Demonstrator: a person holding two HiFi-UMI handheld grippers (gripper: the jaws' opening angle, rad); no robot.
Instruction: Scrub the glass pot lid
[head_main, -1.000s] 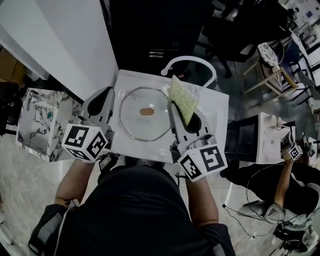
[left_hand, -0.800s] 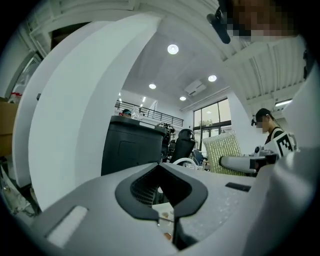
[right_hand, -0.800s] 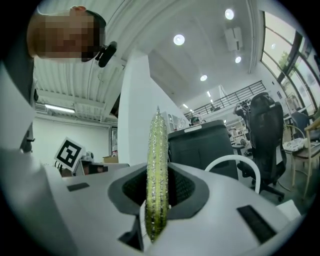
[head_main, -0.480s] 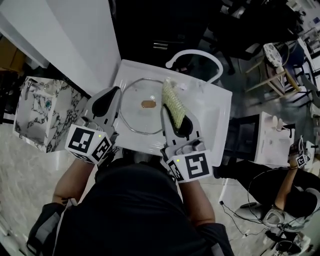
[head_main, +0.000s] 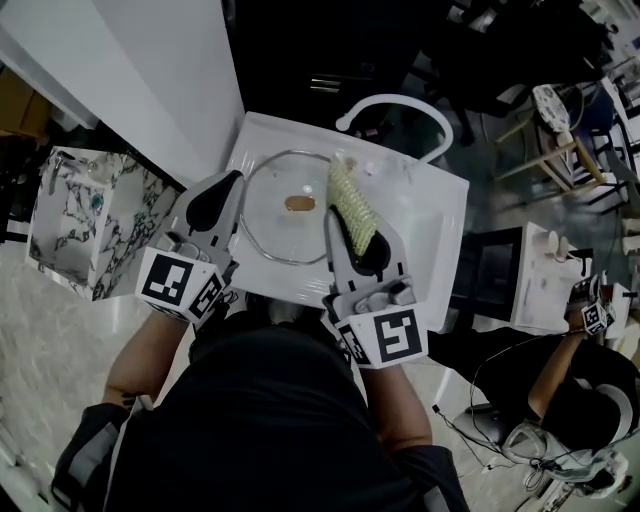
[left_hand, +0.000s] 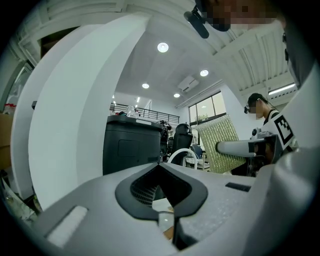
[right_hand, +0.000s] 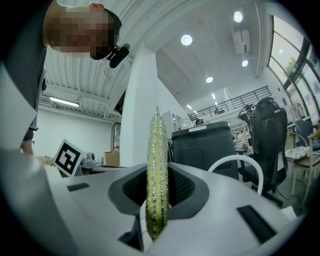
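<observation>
The glass pot lid, round with a brown knob, lies in the white sink. My left gripper is at the lid's left rim; its jaws look closed there, with a sliver of the lid showing between them in the left gripper view. My right gripper is shut on a yellow-green scrub sponge, held on edge over the lid's right rim. The sponge stands upright between the jaws in the right gripper view and also shows as a mesh pad in the left gripper view.
A white arched faucet curves over the sink's far side. A white wall panel stands to the left, with a marble-patterned box below it. Another person sits at the lower right. A black cabinet stands behind.
The right gripper has carried the sponge leftward, from beside the lid to over its right rim. The left gripper has stayed at the lid's left rim.
</observation>
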